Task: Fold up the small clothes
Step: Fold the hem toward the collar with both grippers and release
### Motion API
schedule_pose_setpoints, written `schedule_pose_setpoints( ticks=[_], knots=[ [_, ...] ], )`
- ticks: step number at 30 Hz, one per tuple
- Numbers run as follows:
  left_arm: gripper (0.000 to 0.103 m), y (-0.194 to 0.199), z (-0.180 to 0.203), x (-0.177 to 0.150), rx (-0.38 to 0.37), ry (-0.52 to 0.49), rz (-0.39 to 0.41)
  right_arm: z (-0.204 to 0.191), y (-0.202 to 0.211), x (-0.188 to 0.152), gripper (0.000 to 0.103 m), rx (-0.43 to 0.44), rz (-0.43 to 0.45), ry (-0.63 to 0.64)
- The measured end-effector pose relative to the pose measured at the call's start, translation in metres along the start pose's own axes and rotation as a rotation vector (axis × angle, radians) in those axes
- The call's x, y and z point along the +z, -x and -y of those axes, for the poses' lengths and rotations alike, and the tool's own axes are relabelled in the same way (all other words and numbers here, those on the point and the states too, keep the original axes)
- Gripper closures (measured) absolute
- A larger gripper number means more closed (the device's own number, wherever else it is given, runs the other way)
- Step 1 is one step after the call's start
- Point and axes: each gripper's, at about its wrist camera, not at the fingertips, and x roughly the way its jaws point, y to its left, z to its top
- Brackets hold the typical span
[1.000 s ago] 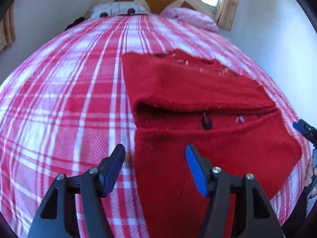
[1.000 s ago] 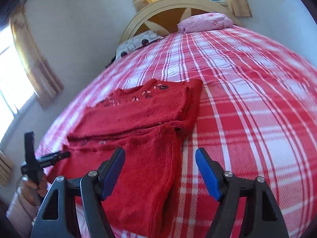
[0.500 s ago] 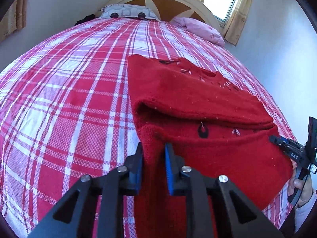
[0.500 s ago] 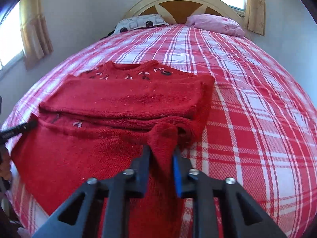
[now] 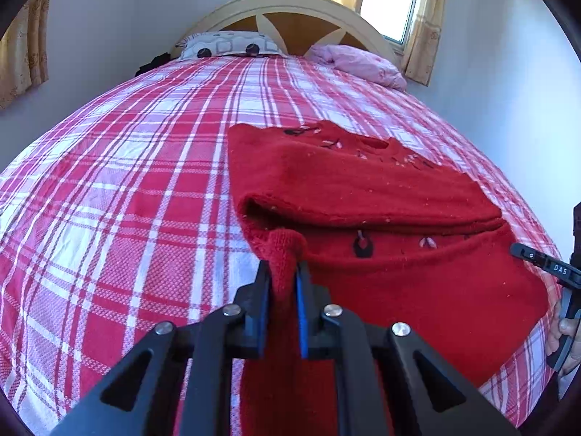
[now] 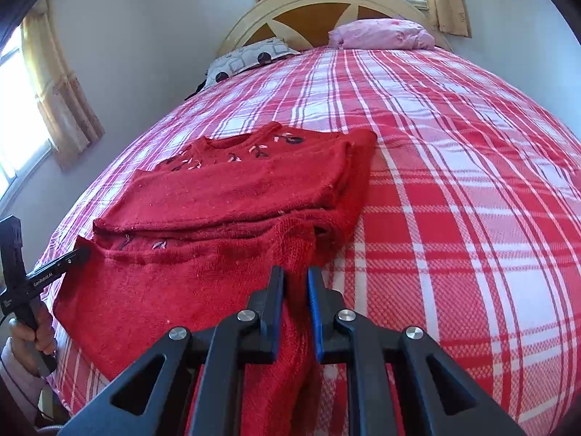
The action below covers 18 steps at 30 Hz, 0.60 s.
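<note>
Since a second ago both our grippers have clamped the red sweater (image 5: 363, 189): left gripper (image 5: 283, 283) and right gripper (image 6: 295, 290) each pinch a hem corner, right's jaws closing; neckline points away towards the headboard (image 5: 297, 11), seemingly folded crosswise.

Sweater (image 5: 363, 189) hem drops out of view behind the left hand-held gripper (image 5: 283, 279). Same under the right hand-held gripper (image 6: 295, 283). Embroidery near the collar is too small to read.
</note>
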Motion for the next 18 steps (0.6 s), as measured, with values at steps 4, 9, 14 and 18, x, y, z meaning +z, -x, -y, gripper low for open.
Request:
schedule_pose_setpoints(
  ticks=[4,9,14,18],
  knots=[
    [0.069,-0.005,-0.007,0.003,-0.062,0.058,-0.009,-0.008,-0.01,0.011,0.072,-0.023,-0.04,0.031],
    [0.069,-0.008,-0.011,0.001,-0.097,0.094,-0.02,-0.018,-0.024,0.014,0.043,-0.016,-0.064,0.09],
    [0.073,-0.006,-0.008,-0.001,-0.103,0.074,-0.018,-0.025,-0.028,0.007,0.081,-0.086,-0.043,0.146],
    [0.09,-0.011,-0.004,-0.003,-0.067,0.056,-0.042,-0.02,-0.022,0.007,0.091,-0.083,-0.024,0.123]
  ],
)
